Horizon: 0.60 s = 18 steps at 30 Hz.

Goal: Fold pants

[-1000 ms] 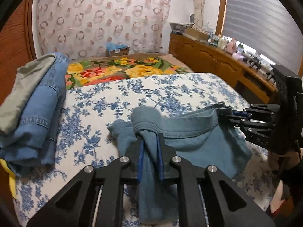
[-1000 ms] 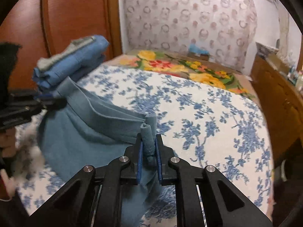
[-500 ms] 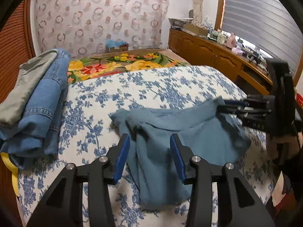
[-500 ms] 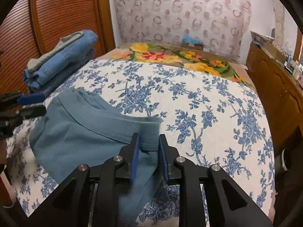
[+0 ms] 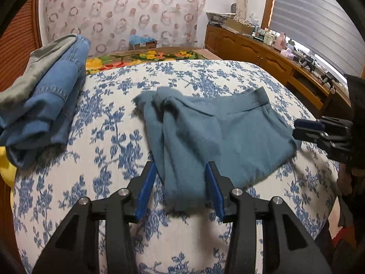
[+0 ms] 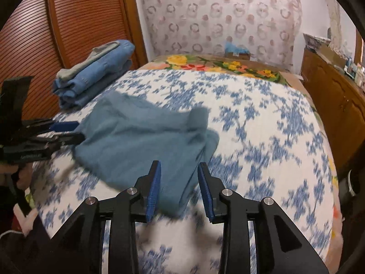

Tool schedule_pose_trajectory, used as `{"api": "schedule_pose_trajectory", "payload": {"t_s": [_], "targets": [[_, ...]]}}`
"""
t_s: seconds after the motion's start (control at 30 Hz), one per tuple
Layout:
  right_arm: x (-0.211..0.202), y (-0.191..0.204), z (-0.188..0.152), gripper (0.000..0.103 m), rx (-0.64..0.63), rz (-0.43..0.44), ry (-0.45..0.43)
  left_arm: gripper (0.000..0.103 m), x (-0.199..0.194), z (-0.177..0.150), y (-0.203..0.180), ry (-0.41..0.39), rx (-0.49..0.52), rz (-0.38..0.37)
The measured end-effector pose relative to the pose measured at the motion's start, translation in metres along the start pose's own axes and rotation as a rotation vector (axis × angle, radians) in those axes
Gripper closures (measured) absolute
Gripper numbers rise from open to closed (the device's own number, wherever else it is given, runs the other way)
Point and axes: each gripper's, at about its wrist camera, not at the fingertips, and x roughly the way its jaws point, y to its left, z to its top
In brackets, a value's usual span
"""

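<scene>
The bed point(image 5: 109, 118), covered by a white spread with a blue floral print, fills most of both views. The teal pants point(image 5: 219, 132) lie crumpled near the centre of the spread, with the waistband toward 1 o'clock in the left wrist view and a bunched corner at 11 o'clock. A stack of folded jeans point(image 5: 48, 96) with a grey garment on top sits at 9 o'clock, well apart from the pants. A wooden sideboard point(image 5: 262, 52) carrying small bottles and boxes runs along 2 o'clock. The left gripper point(image 5: 181, 188) is spread wide, its blue pads flanking the near hem of the pants without pinching it. The right gripper point(image 6: 179, 188) is likewise spread, its pads either side of the near fold, holding nothing; this view is motion-blurred. In the right wrist view the left gripper body carries faint white lettering at 9 o'clock, too blurred to read.
</scene>
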Motion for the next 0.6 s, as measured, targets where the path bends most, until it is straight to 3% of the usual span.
{"api": "schedule_pose_trajectory", "payload": {"t_s": [0.47,0.6], "targets": [[-0.002,0.003,-0.023,0.07,0.028,0.041,0.04,0.059,0.002,-0.01,-0.001,0.009,0.001,0.014],[0.001,0.008,-0.023,0.079,0.006,0.051,0.051,0.059,0.002,-0.012,-0.001,0.009,-0.001,0.015]]}}
